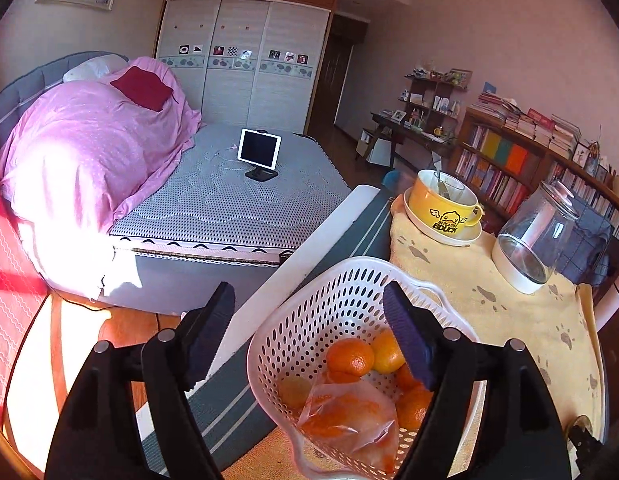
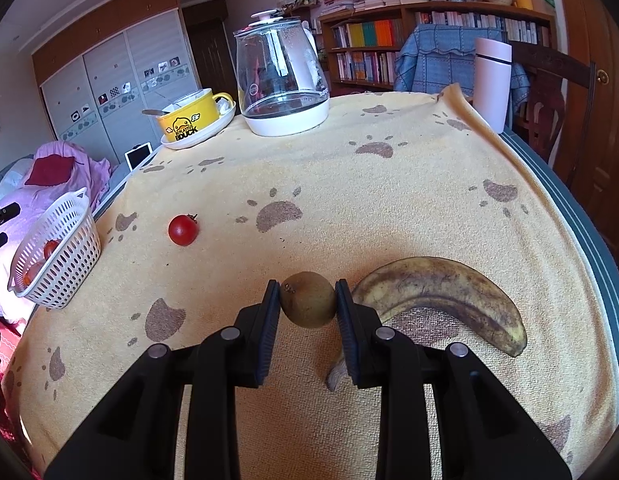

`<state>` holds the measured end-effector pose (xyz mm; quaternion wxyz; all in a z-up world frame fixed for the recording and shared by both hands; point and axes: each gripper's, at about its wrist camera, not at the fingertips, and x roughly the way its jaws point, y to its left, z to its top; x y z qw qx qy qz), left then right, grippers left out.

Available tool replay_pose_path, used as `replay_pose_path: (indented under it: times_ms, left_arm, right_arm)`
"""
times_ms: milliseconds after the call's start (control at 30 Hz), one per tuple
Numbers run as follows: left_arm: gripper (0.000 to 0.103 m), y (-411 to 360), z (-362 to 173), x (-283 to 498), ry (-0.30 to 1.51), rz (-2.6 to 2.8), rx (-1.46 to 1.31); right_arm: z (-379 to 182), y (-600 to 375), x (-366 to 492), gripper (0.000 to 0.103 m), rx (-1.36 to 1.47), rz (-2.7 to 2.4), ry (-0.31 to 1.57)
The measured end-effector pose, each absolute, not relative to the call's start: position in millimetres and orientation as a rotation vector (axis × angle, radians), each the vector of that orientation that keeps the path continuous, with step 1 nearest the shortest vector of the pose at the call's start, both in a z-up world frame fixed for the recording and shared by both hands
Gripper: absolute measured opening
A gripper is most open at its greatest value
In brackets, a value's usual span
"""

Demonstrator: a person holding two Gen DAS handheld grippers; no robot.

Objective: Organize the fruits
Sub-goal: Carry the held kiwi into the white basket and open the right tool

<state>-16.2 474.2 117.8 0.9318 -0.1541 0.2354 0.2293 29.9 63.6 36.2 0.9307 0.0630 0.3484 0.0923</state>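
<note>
Right gripper [image 2: 307,300] clamps a brown, kiwi-like fruit [image 2: 308,299] between its pads, just beside the stem end of the overripe banana [image 2: 441,300]. The fruit's long axis runs roughly crosswise to the fingers, slightly tilted, its stalk end toward the left pad. Left gripper [image 1: 309,320], fingers spread wide and empty, hovers over the white basket [image 1: 309,308] of oranges [image 1: 349,356], its right finger inside the rim. Risk: the rounded fruit may roll out of the flat pads in transit; the tomato [image 2: 183,230] lies between fruit and basket
</note>
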Motion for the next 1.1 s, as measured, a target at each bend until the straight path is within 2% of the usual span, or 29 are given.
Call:
replay_pose_path:
  times_ms: [100,367,533,767,1100]
  left_arm:
    - [0.084,474.6,123.1,-21.4,0.464,0.468,-0.312]
    - [0.085,480.7,132.7,-31.7,0.429,0.463,-0.340]
    - [0.085,484.7,136.9,-34.9,0.415,0.461,-0.356]
    - [0.085,494.6,142.4,-41.5,0.395,0.480,-0.359]
    - [0.085,502.7,145.2,-46.0,0.385,0.496,-0.369]
  right_arm:
    - [44.4,71.2,32.8,0.028,0.161,0.232,0.732]
    - [98.8,144.3,28.1,0.028,0.097,0.436,0.657]
    - [113.5,205.0,27.4,0.028,0.060,0.573,0.649]
    - [102.5,272.0,25.2,0.028,-0.046,0.665,0.683]
    - [84.0,309.3,30.0,0.028,-0.100,0.666,0.723]
